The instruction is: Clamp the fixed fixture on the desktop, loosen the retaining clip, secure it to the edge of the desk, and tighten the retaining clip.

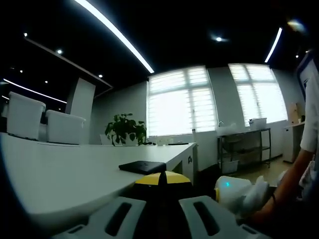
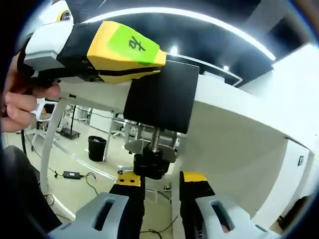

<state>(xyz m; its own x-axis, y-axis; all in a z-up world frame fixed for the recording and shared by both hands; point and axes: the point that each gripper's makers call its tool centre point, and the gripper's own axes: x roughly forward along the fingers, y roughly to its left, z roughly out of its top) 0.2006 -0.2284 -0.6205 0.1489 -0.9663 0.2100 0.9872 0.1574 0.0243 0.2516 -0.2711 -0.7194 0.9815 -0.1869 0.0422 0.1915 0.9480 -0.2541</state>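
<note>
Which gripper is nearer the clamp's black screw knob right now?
Right. The right gripper has its jaws either side of the screw knob under the desk; the left gripper grips the clamp's top plate above.

Left gripper view: 1 white desk (image 1: 60,169), on it 1 flat black plate (image 1: 143,167), 2 white boxes (image 1: 22,115), 1 potted plant (image 1: 124,129); also 2 big windows (image 1: 182,102) and 1 metal rack (image 1: 244,144). Right gripper view: 1 black clamp fixture (image 2: 159,102) w/ 1 threaded screw (image 2: 155,140) and 1 black knob (image 2: 151,164), 2 grippers (image 2: 164,186), 1 bin (image 2: 96,148) on floor.
</note>
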